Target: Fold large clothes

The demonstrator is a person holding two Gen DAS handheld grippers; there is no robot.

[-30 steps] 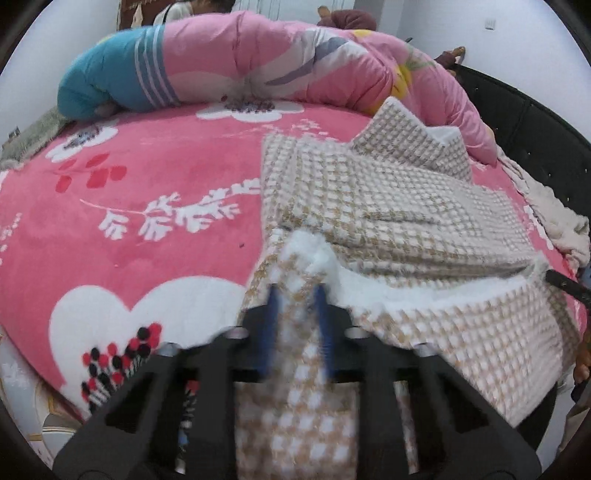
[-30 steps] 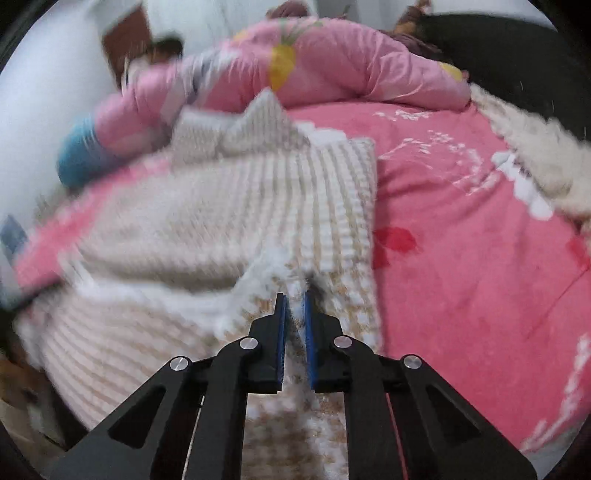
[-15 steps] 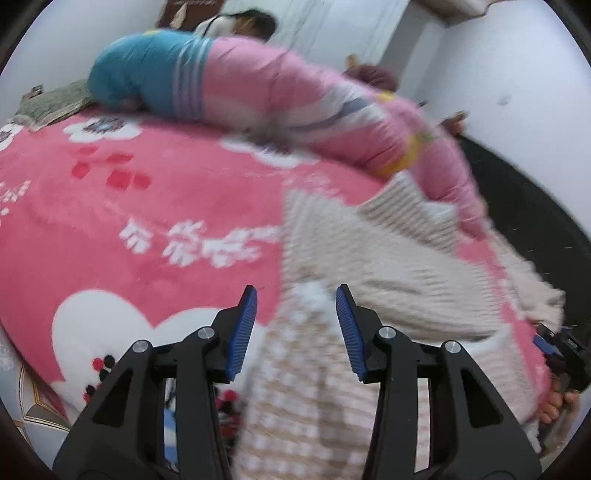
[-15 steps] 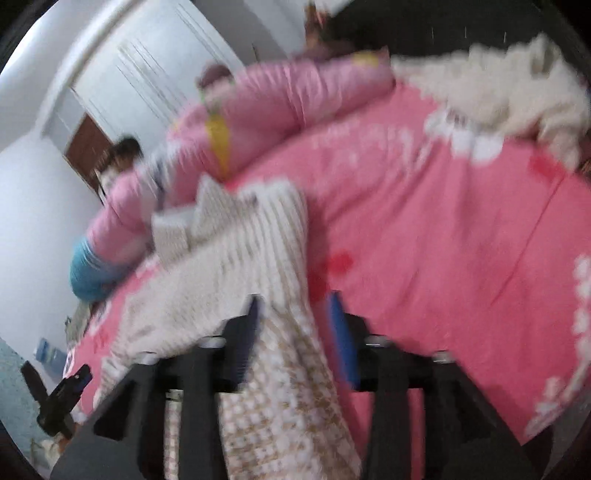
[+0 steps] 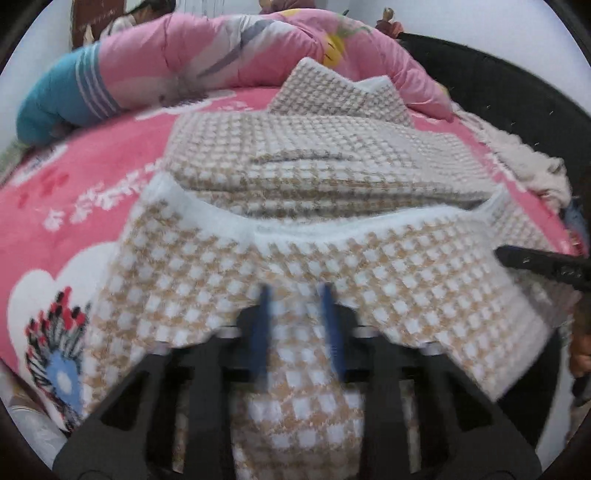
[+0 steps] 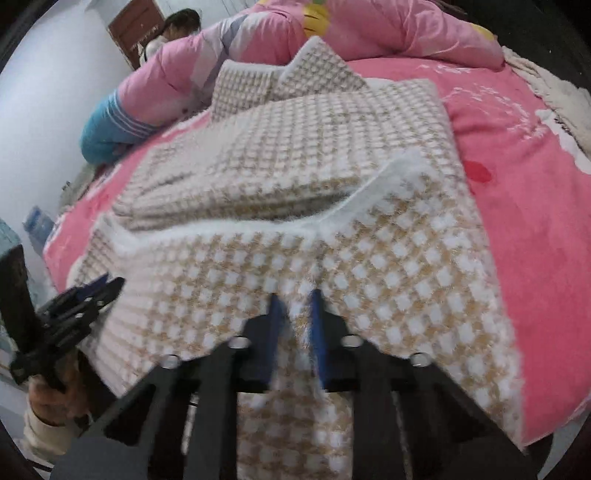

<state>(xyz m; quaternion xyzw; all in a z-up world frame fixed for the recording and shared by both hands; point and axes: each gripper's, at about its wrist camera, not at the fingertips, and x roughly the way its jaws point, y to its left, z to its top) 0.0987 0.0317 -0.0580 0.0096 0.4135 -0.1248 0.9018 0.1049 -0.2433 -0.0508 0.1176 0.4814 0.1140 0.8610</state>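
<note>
A beige-and-white checked fleece coat (image 5: 332, 177) lies on the pink bed, its near hem with a white fluffy edge folded up toward me. My left gripper (image 5: 297, 295) is closing, its blue pads pinching a fold of the near hem. In the right wrist view the same coat (image 6: 295, 147) spreads ahead, and my right gripper (image 6: 293, 295) is closing too, with hem fabric pressed between its pads. The left gripper (image 6: 85, 291) shows at that view's left edge, held by a hand. The right gripper's finger (image 5: 535, 262) pokes in at the left view's right edge.
A pink flowered blanket (image 5: 92, 166) covers the bed. A rolled pink and blue quilt (image 5: 221, 55) lies along the far side, with a person (image 6: 173, 29) behind it. A cream fluffy cloth (image 5: 524, 162) sits by the black bed frame (image 5: 498, 85) on the right.
Both grippers held the coat's white edge, then opened and let it go while swinging up. Now both are lower and shut again on the near hem.
</note>
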